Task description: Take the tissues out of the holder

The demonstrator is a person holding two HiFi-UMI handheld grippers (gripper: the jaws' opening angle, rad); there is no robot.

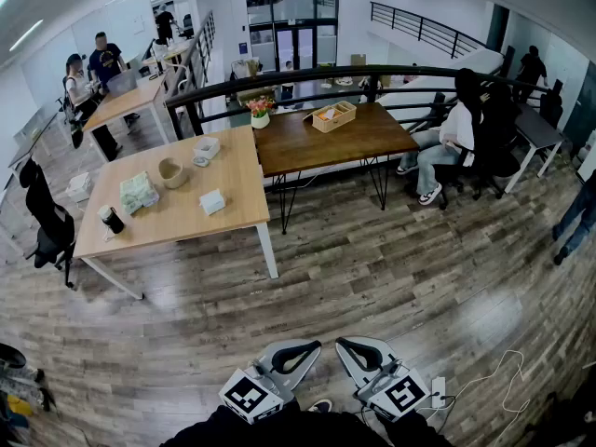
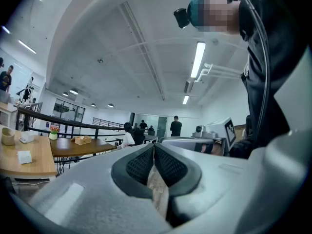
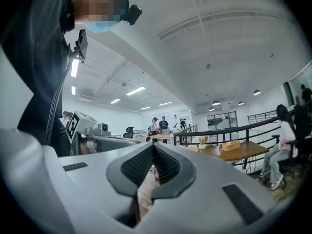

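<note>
A wooden box holder (image 1: 333, 116) with something pale in it stands on the dark brown table (image 1: 372, 138) far ahead; in the left gripper view the holder (image 2: 83, 140) is small and distant. My left gripper (image 1: 313, 346) and right gripper (image 1: 342, 344) hang side by side low over the floor, close to my body and far from both tables. In the left gripper view the left gripper (image 2: 154, 147) has its jaws touching with nothing between them. The right gripper (image 3: 153, 147) is likewise shut and empty.
A light wooden table (image 1: 242, 212) to the left carries a bowl (image 1: 171, 172), a small white box (image 1: 212, 201), a patterned packet (image 1: 138, 192) and a dark cup (image 1: 111, 219). A person sits at the dark table's right end (image 1: 447, 147). A black railing (image 1: 307, 74) runs behind.
</note>
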